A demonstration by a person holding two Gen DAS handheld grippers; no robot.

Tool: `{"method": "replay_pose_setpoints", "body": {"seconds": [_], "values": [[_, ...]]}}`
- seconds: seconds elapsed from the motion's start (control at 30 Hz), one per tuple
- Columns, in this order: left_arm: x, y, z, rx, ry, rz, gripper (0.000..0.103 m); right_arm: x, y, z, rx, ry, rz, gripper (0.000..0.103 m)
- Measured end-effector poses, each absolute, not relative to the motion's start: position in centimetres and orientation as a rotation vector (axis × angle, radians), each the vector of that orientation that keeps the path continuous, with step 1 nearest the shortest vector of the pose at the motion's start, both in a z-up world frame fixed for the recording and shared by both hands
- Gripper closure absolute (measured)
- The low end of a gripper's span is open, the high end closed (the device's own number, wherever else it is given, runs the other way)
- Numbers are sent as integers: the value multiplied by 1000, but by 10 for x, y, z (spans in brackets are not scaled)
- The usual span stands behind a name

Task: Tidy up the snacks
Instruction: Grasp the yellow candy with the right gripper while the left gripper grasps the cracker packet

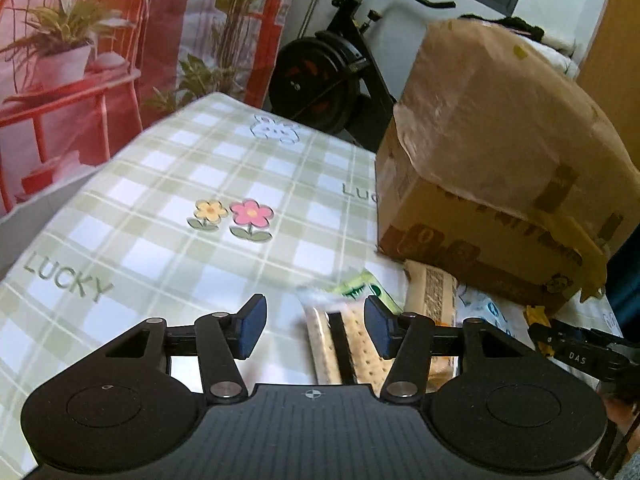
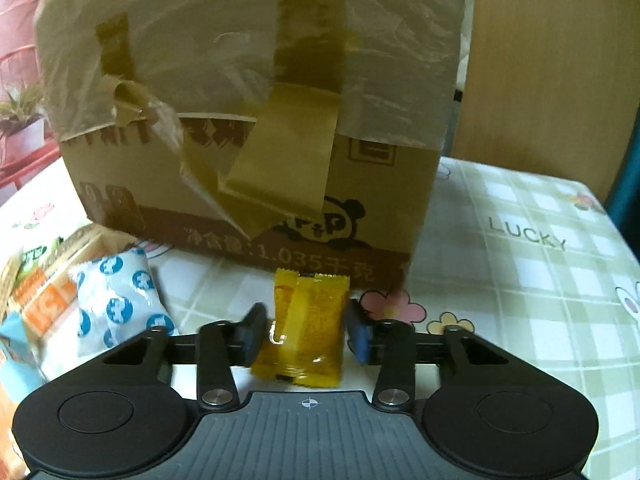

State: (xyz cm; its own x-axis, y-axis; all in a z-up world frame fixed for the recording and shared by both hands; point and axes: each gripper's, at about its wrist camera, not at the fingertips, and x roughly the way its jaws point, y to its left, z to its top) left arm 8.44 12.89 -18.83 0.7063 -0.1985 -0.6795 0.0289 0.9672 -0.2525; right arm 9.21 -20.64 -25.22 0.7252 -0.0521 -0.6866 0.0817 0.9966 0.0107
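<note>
Both grippers low over the checked tablecloth (image 1: 168, 184), snacks lying loose in front of a taped cardboard box (image 2: 248, 128). Right gripper (image 2: 306, 330): jaws partly closed and straddling a yellow sachet (image 2: 306, 328) that lies on the cloth just in front of the box. The left pad looks at or on the wrapper's edge, and a sliver of gap seems to remain at the right pad, so I read this as bracketed, not yet firmly gripped; motion blur on the pads makes this uncertain. Left gripper (image 1: 316, 330): jaws about half open, nothing held. A clear-wrapped cracker pack (image 1: 346, 344) lies under the right-hand pad and runs back beneath the gripper body, not centred between the fingers. Progress, judged: early. No snack appears sorted or stacked. The white-and-blue pouch (image 2: 116, 300), an orange-labelled pack (image 2: 44, 308), a green packet (image 1: 362, 288) and a tan biscuit pack (image 1: 434, 296) sit in a loose heap at the box's base. Left to do: essentially all of it. Not visible: any destination tray or bin, whether the box is meant to receive the snacks, its top opening, and the leftmost packets, which are cut off at the right wrist view's edge.
</note>
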Motion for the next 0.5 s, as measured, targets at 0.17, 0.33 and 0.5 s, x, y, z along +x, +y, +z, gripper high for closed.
{"method": "replay_pose_setpoints", "body": {"seconds": [0.17, 0.33, 0.5], "values": [[81, 116, -195, -227, 799, -151, 44, 72, -203, -255, 37, 730, -63, 72], [78, 102, -199, -195, 809, -153, 41, 56, -191, -260, -3, 699, -48, 73], [76, 93, -200, -161, 804, -117, 38, 58, -194, -260, 3, 693, -31, 72]]}}
